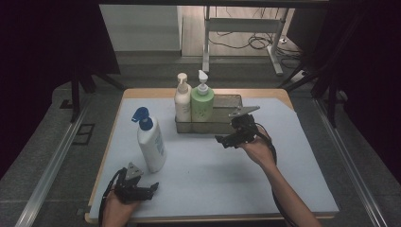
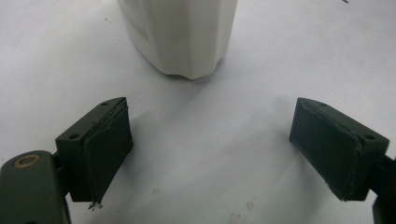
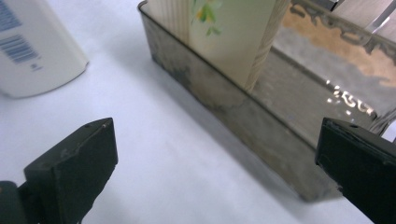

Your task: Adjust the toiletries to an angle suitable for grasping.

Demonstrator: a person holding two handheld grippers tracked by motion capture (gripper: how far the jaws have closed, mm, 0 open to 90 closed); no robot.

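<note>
White bottle with blue pump [image 1: 150, 142] stands upright on the table [image 1: 213, 189], left of the metal tray [image 1: 227, 124], apart from it. The tray holds a cream bottle [image 1: 182, 99] and a green bottle [image 1: 202, 101] at its left end. Left gripper [image 1: 142, 189] – jaws spread wide, empty – sits just before the white bottle's base. Right gripper [image 1: 227, 140] – jaws fully spread, empty – hovers at the tray's front wall. Risk: the tall bottle may topple if a jaw strikes it off-centre during approach.
</note>
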